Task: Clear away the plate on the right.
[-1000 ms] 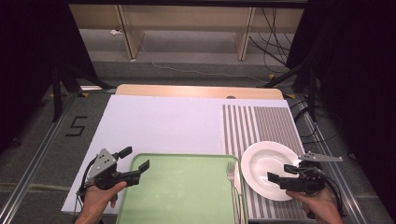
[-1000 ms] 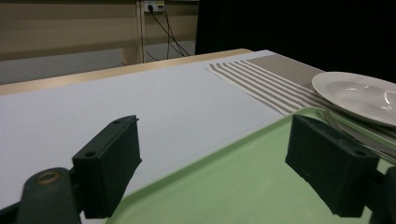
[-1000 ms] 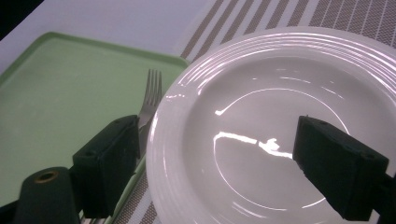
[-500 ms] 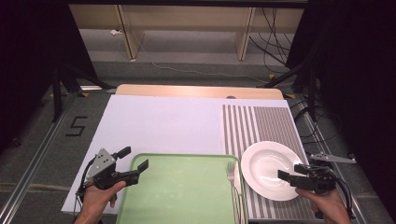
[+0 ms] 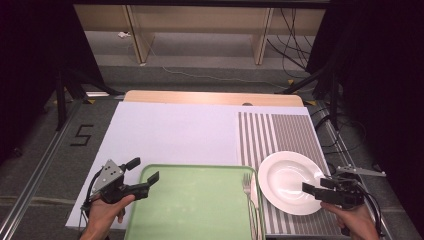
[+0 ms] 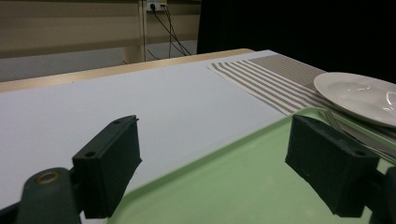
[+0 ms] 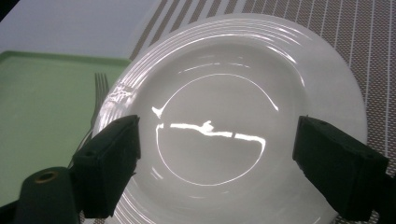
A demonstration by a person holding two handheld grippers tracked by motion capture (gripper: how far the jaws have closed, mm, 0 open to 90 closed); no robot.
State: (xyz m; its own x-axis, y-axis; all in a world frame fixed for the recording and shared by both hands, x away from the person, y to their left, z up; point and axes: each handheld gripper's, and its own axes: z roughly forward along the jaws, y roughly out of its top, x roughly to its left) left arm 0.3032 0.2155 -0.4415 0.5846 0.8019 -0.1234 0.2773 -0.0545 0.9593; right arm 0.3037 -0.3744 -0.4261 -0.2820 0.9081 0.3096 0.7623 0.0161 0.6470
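The right gripper (image 5: 315, 191) hangs over the near right rim of the white plate (image 5: 291, 181), its 2 jaws spread wide and holding nothing; in the right gripper view they straddle the plate's bowl from above. The plate sits on the striped placemat (image 5: 280, 132), its left edge just beside a fork (image 5: 249, 190) that lies along the right rim of the green tray (image 5: 195, 205).

The left gripper (image 5: 145, 174) is likewise wide open and empty, with 1 jaw over the tray's far left corner and the other over the white table cover (image 5: 175, 130).

The step in hand looks like taking the plate by its rim, probably to carry it to the tray. To do it well, the right gripper should drop lower and slide 1 jaw under the rim, which seems slightly raised, though the glare makes that hard to judge. The glazed surface is likely slippery, so a deep bite on the rim and a level lift would help, keeping clear of the fork.
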